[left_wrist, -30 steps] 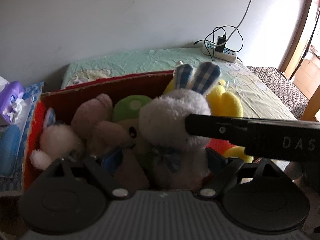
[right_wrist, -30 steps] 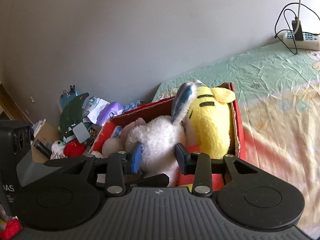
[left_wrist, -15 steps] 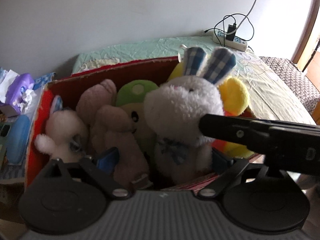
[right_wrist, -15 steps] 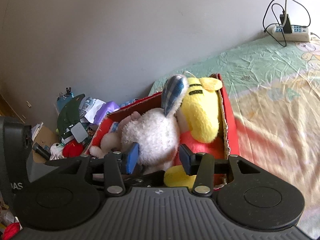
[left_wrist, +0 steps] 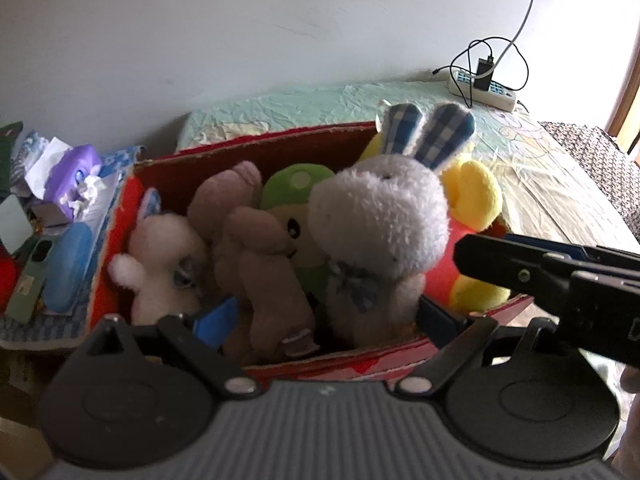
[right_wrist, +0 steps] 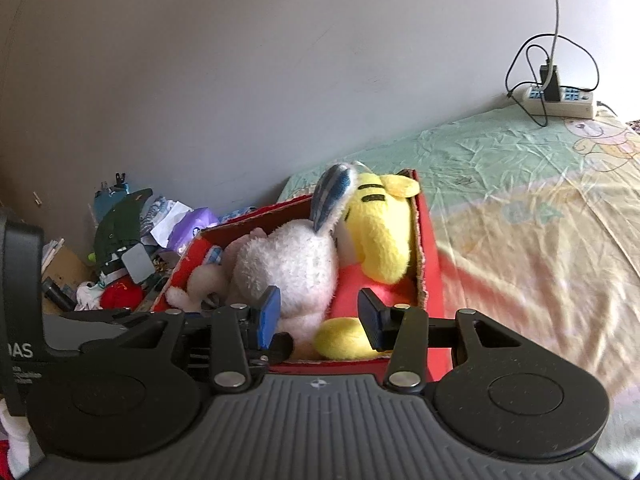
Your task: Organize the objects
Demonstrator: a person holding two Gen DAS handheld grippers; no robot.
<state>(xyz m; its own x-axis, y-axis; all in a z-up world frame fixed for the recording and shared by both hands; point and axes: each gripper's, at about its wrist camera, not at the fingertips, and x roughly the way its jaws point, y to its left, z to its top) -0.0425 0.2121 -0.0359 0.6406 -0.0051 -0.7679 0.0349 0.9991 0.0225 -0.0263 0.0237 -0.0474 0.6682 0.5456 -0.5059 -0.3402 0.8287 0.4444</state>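
Jaws of left gripper [left_wrist: 326,318] wide, right gripper [right_wrist: 320,316] parted, both empty above red box [left_wrist: 256,148] of plush toys.

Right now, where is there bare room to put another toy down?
The bedsheet right of the red box, up to the power strip, lies bare. The box is packed with plush toys; the pile left of it is cluttered.

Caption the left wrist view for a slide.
Open left hand-held gripper faces a red box packed with plush toys, a white rabbit most prominent.
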